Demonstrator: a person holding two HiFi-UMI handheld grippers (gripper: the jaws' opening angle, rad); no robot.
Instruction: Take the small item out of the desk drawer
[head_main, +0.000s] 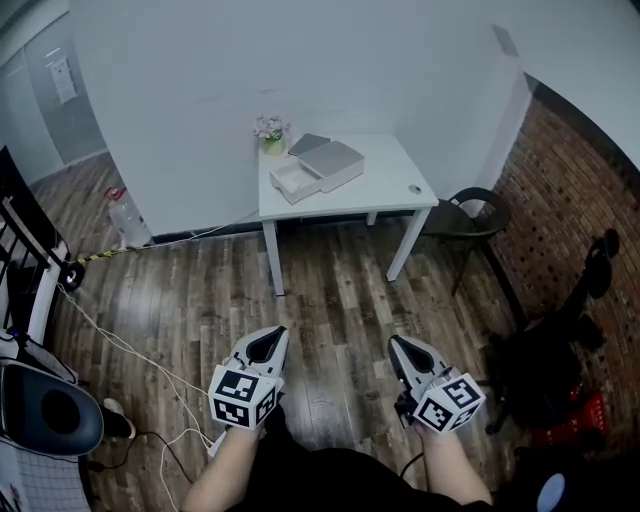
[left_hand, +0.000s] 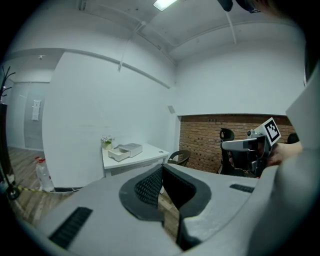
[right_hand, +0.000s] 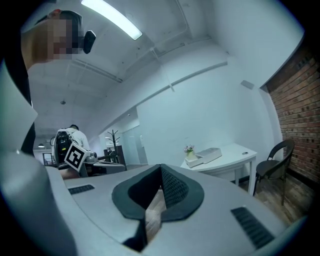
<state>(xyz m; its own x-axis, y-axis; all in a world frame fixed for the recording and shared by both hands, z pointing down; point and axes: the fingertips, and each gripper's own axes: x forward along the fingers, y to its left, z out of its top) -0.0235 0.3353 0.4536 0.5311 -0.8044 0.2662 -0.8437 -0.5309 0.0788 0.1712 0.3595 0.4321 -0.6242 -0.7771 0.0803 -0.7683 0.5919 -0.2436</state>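
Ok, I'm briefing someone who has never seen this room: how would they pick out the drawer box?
Look at the white table standing against the wall, a dark chair at its right. On its back left part, beside the small flower pot, lies a low pale box. It alone has a drawer pulled out toward the table's front edge.

The floor (head_main: 330, 300) is of brown-grey wood planks with a light sheen. The table (head_main: 385, 185) at the upper middle has a smooth, matt white top. The drawer unit (head_main: 325, 165) on it looks like smooth grey and white plastic. The white wall (head_main: 250, 60) behind is smooth and matt, and the brick wall (head_main: 560, 190) at the right is rough and red. The left gripper (head_main: 272, 338) and the right gripper (head_main: 400, 348) have matt grey plastic shells. Their pads (left_hand: 149, 186) are black and finely ribbed.
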